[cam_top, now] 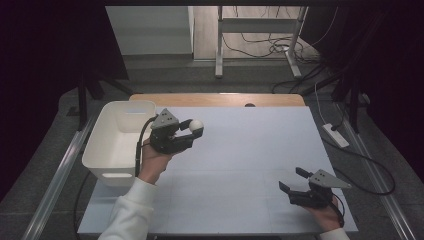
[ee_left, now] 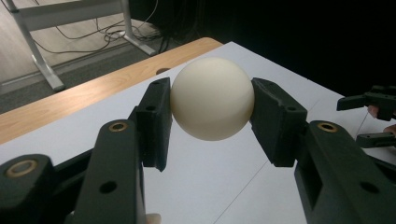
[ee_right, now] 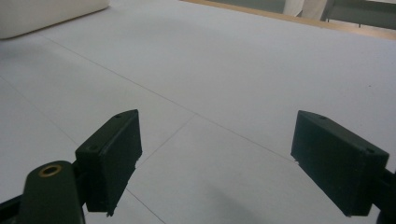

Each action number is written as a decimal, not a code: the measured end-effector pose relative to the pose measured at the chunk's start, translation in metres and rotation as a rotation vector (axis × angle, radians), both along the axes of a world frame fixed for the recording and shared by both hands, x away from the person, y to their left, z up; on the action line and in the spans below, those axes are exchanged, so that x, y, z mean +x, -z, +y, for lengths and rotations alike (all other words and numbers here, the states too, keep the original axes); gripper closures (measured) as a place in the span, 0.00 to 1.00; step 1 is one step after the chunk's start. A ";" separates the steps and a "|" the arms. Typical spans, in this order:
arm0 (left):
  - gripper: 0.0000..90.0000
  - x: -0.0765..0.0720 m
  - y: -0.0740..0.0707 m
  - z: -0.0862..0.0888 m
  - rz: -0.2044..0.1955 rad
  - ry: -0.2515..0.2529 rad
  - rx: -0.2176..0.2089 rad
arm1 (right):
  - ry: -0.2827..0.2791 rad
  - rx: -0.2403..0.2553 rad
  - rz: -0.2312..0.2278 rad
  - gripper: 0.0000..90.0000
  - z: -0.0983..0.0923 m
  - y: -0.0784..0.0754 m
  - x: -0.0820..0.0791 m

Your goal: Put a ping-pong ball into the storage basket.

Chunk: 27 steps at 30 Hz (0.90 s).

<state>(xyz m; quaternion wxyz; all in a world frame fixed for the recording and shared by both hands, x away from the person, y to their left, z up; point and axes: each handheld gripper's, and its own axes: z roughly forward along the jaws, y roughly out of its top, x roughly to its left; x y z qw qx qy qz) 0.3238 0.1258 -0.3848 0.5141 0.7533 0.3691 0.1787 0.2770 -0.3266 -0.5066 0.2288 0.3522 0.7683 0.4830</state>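
A cream-white ball [ee_left: 212, 99] sits pinched between the two black jaws of my left gripper [ee_left: 211, 119], held above the white tabletop. From above, that ball [cam_top: 196, 125] and the left gripper [cam_top: 194, 129] hang just right of the white bin [cam_top: 102, 145]. My right gripper [cam_top: 293, 180] rests near the table's front right corner, jaws wide apart. Its own camera shows the right gripper [ee_right: 217, 161] with nothing but bare table between the pads.
The white rectangular bin stands at the table's left edge, its corner [ee_right: 28, 18] visible far off. A wooden strip [cam_top: 217, 99] runs along the table's far edge. Beyond it are a desk frame [cam_top: 260, 35] and floor cables [cam_top: 345, 150].
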 end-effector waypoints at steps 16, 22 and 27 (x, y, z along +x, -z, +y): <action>0.56 -0.001 -0.005 0.018 -0.011 -0.047 -0.017 | -0.001 0.013 0.011 0.18 -0.003 0.001 -0.001; 0.56 -0.007 -0.009 0.028 -0.024 -0.068 -0.025 | 0.004 0.012 0.008 0.18 -0.004 0.001 -0.002; 0.56 -0.010 -0.012 0.037 -0.029 -0.090 -0.030 | 0.011 0.008 0.009 0.18 -0.004 0.001 -0.003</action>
